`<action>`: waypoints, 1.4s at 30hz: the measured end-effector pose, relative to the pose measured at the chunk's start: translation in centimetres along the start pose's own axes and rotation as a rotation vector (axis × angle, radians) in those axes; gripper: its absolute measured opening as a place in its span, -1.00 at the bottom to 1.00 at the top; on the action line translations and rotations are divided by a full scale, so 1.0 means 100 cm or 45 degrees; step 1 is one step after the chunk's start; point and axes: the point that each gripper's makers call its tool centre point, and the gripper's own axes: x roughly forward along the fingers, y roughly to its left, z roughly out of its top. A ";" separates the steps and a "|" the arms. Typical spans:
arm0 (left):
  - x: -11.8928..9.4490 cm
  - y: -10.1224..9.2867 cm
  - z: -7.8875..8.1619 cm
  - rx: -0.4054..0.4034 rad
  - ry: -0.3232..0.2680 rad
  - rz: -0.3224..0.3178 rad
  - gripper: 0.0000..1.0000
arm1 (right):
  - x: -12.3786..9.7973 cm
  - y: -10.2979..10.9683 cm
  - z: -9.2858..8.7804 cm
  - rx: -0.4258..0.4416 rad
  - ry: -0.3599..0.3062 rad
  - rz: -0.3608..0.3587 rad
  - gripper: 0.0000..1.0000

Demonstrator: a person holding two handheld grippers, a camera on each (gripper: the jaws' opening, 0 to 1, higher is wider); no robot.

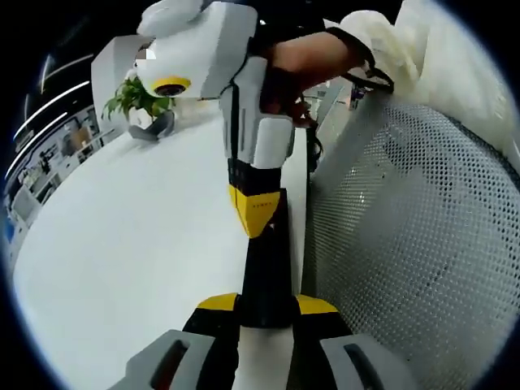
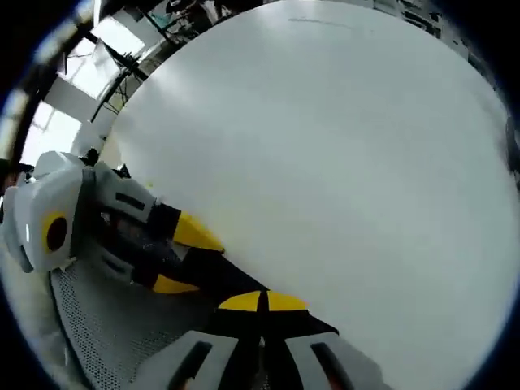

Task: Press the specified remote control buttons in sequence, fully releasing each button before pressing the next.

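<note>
Remote control [image 1: 265, 272], a slim black bar, lies at the white table's [image 1: 122, 244] edge, clamped at its near end between the left gripper's [image 1: 266, 307] yellow-tipped jaws; the right gripper [image 1: 258, 213], jaws closed to one point, bears down on its far end; beside it stands a perforated mesh chair [image 1: 406, 236]. Judged light, rigid, smooth-cased plastic; best held by its long edges, buttons left clear.

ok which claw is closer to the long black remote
Left. The left claw is shut on the slim black plastic remote control, one jaw on each side of its near end. The right claw, shut, points tip-first at its far end; actual contact is unclear.
</note>
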 end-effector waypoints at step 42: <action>0.001 0.008 0.000 -0.006 -0.028 0.016 -0.50 | -0.011 0.007 -0.003 0.541 -0.468 0.376 -1.00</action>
